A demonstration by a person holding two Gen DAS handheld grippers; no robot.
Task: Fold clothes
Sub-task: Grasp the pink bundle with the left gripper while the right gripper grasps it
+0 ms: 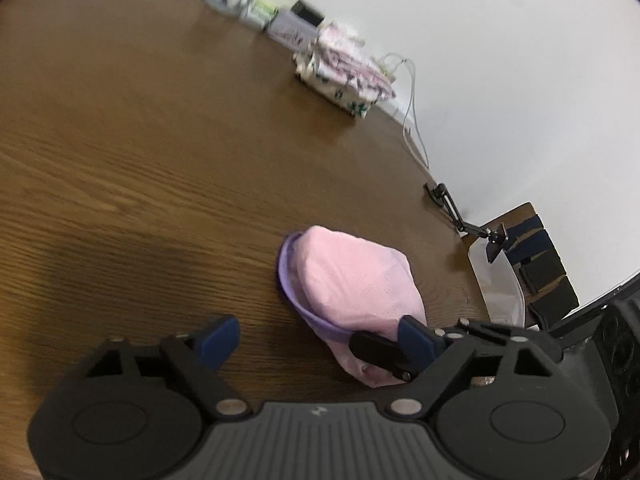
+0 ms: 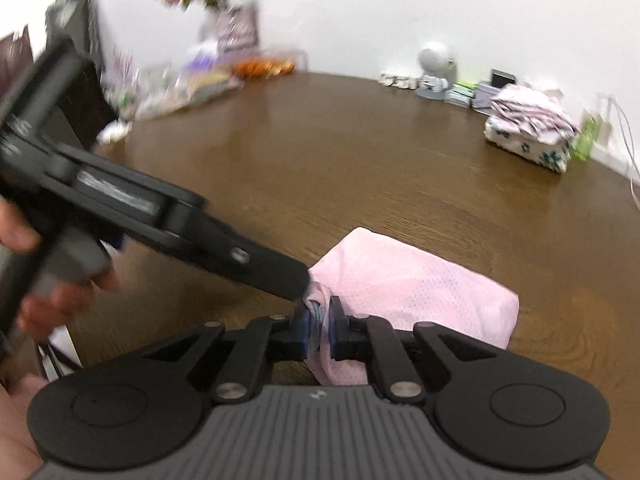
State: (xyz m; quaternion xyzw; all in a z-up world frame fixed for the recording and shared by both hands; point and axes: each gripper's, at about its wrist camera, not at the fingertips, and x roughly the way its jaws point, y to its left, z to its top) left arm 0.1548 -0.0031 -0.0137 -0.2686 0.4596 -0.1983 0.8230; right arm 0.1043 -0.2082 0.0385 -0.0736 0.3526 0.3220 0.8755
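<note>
The pink garment (image 1: 356, 280), edged with a purple band (image 1: 288, 280), lies bunched on the brown table (image 1: 140, 140) at about five o'clock in the left wrist view. The left tongs (image 1: 320, 338) stand wide apart, gripping nothing, with one finger touching the cloth's near edge. The right tongs (image 2: 320, 328) are pinched nearly closed on a fold of it, and a stack of folded clothes (image 2: 532, 128) sits well apart at two o'clock.
</note>
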